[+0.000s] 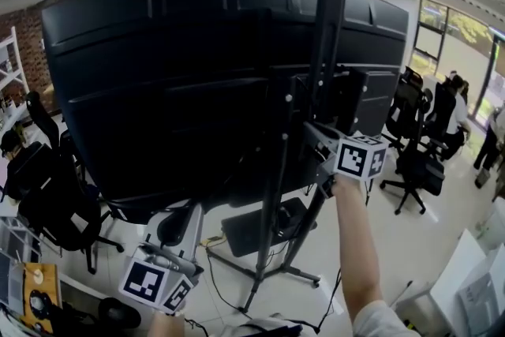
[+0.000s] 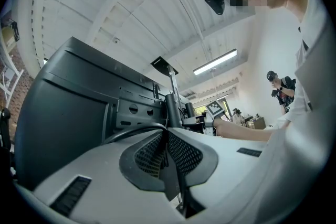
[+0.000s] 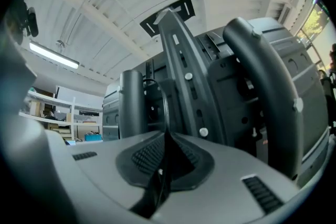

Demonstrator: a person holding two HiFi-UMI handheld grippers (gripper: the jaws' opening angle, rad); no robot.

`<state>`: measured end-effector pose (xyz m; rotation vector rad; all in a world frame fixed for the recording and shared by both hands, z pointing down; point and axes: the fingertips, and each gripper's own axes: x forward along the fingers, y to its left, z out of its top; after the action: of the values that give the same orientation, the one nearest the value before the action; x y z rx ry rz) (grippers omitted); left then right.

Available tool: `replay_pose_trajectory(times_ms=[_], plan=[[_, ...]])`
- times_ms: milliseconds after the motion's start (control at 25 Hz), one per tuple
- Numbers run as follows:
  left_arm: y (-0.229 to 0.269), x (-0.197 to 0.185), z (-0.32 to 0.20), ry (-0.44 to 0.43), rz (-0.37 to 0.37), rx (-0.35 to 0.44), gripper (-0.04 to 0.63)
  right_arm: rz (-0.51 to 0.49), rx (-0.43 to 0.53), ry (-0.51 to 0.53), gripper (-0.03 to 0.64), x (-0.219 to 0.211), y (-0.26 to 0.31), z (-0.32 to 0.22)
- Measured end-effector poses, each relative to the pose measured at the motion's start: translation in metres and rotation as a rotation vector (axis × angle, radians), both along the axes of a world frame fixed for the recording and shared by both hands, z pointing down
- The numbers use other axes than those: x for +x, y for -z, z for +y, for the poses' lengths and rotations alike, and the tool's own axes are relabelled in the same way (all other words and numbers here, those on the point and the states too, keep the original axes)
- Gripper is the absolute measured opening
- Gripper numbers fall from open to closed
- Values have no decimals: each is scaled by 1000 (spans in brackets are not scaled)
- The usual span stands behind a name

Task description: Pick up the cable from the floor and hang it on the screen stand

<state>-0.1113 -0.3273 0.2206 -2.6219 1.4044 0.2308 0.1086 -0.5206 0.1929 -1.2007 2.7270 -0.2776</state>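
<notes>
The big black screen (image 1: 181,75) shows its back, mounted on the screen stand (image 1: 327,28) with its upright black pole. My right gripper (image 1: 310,132) is at the pole, about halfway up, shut on a thin black cable (image 3: 164,105) that loops up from between its pads right in front of the stand's column (image 3: 181,60). My left gripper (image 1: 188,211) is lower and to the left, below the screen's bottom edge. It is shut on the same black cable (image 2: 131,131), which arcs away to the left from its pads (image 2: 152,152). Against the dark screen the cable's run between the grippers is hard to follow.
The stand's wheeled base (image 1: 276,237) rests on the light floor with loose wires (image 1: 225,297) around it. Black office chairs stand at the left (image 1: 55,201) and right (image 1: 414,162). People (image 1: 454,102) are at the far right by the windows. A white shelf (image 1: 8,67) lines the left wall.
</notes>
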Motion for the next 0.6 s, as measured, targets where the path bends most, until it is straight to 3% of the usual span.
replay_pose_trajectory(times_ms=[200, 360, 400, 440, 520, 600], plan=[[-27, -7, -3, -14, -6, -74, 15, 17, -5, -2, 31, -10, -22, 16], [-56, -8, 3, -83, 26, -160, 15, 47, 41, -107, 56, -7, -29, 30], [-63, -8, 5, -107, 45, -181, 17, 52, 50, -132, 137, -5, -29, 36], [-73, -8, 8, -131, 57, -207, 17, 57, 60, -148, 262, -5, -27, 44], [-97, -6, 14, -177, 52, -269, 49, 63, 83, -184, 290, -5, -22, 65], [-123, -3, 20, -220, 32, -334, 137, 58, 103, -227, 290, 1, -21, 88]])
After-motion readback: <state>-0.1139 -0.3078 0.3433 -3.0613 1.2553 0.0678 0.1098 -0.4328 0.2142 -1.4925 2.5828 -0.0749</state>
